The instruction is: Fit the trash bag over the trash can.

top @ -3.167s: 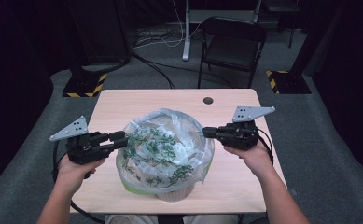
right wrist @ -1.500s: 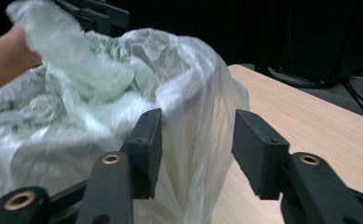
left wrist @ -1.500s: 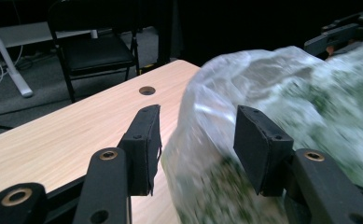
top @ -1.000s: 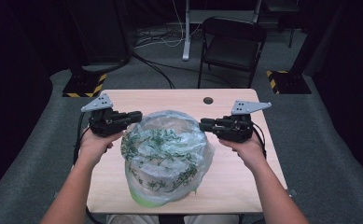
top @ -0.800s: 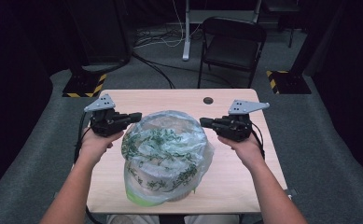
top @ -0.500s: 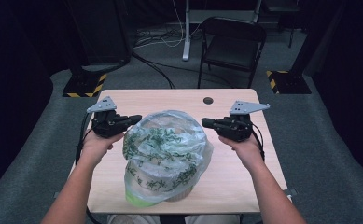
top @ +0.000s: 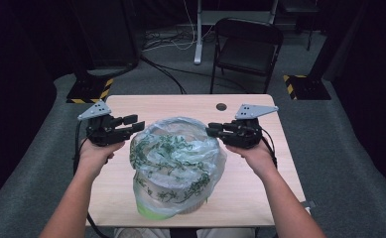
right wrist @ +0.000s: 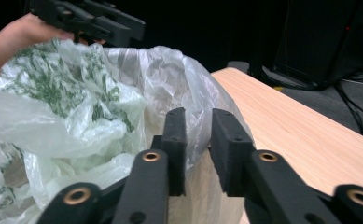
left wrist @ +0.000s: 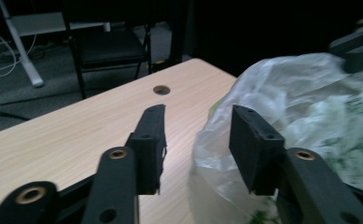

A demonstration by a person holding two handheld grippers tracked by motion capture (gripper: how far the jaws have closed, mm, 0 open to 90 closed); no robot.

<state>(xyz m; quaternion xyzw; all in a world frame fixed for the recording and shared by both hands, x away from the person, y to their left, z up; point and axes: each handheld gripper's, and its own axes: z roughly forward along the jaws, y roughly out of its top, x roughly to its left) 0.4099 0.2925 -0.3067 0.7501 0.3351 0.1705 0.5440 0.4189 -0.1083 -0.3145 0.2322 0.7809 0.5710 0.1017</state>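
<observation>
Both grippers had just parted their jaws: left gripper (top: 133,122) wide, right gripper (top: 213,130) slightly, neither clamping the translucent green-printed plastic bag (top: 178,161) mid-table; we judged its slack rim might slump.

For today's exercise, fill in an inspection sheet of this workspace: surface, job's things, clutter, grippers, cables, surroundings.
Surface: light wooden table with a round hole near its far edge.
Job's things: clear plastic bag printed with green leaves, draped over a pale round container.
Clutter: nothing seen.
Grippers: left gripper open beside the bag, its jaws just opened, no plastic pinched; right gripper open, jaws slightly apart at the bag's edge, just opening.
Cables: black cable trailing from the left gripper; more cables on the floor.
Surroundings: black folding chair, grey carpet, dark curtains.
</observation>
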